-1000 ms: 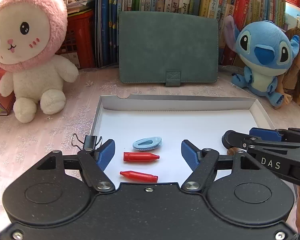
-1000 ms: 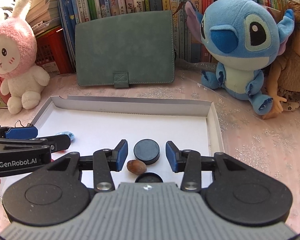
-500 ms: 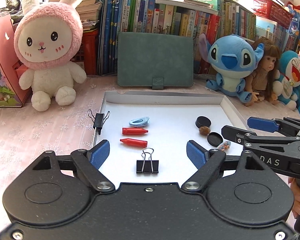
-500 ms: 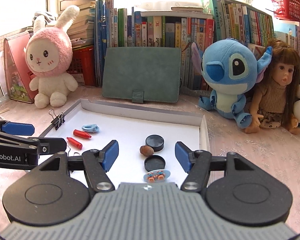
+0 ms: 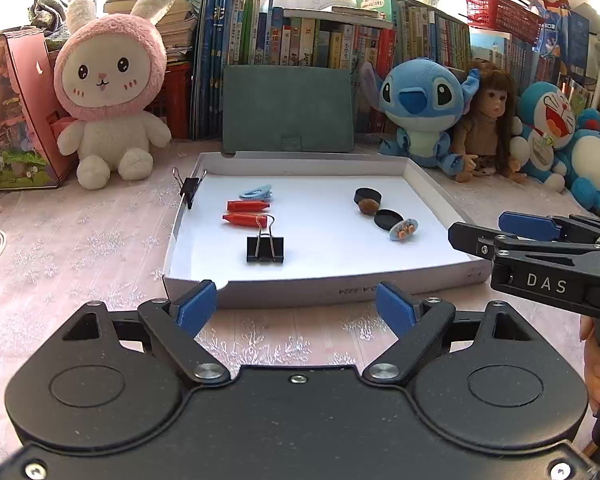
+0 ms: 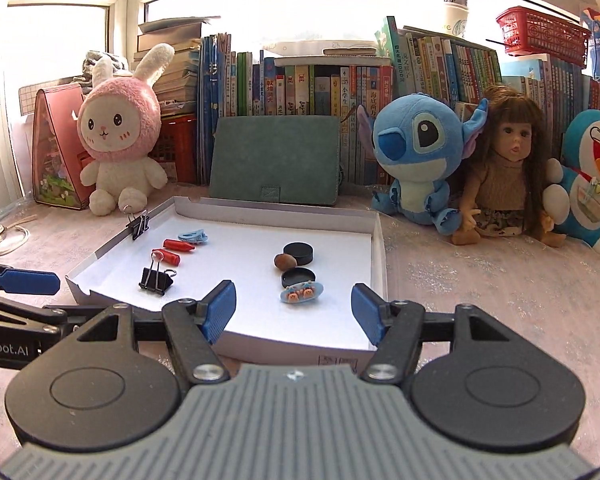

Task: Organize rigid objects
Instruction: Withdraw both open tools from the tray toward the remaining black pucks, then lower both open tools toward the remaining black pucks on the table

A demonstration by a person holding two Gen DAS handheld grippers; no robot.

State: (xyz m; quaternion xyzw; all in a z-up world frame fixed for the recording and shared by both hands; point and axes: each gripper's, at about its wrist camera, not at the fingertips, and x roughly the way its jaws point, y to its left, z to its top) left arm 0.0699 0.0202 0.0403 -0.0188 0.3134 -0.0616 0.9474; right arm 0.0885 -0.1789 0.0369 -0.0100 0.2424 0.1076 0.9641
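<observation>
A white tray [image 5: 300, 292] [image 6: 300, 344] lies on the pink tablecloth. Its left half holds a blue hair clip [image 5: 256, 193], two red crayon-like pieces [image 5: 244, 220] and a black binder clip [image 5: 265, 246]. A second binder clip [image 5: 188, 190] grips the left rim. Its right half holds a black puck [image 6: 298, 253], a brown nut [image 6: 284, 261], a black lid [image 6: 298, 278] and a decorated blue clip [image 6: 301, 293]. My left gripper [image 5: 296, 306] hangs before the tray's front wall, jaws opening, nothing between them. My right gripper [image 6: 295, 311] is open and empty at the front right corner.
Behind the tray stand a green case [image 5: 288, 108], a pink rabbit plush [image 5: 110, 92], a blue plush [image 5: 420, 112], a doll [image 5: 488, 120] and a row of books. A pink house-shaped box [image 5: 16, 120] sits far left. A cord [image 6: 4, 240] lies at the left.
Both grippers have drawn back from over the tray to in front of it, and their jaws stand wider. The whole tray and both item groups have come into view.
</observation>
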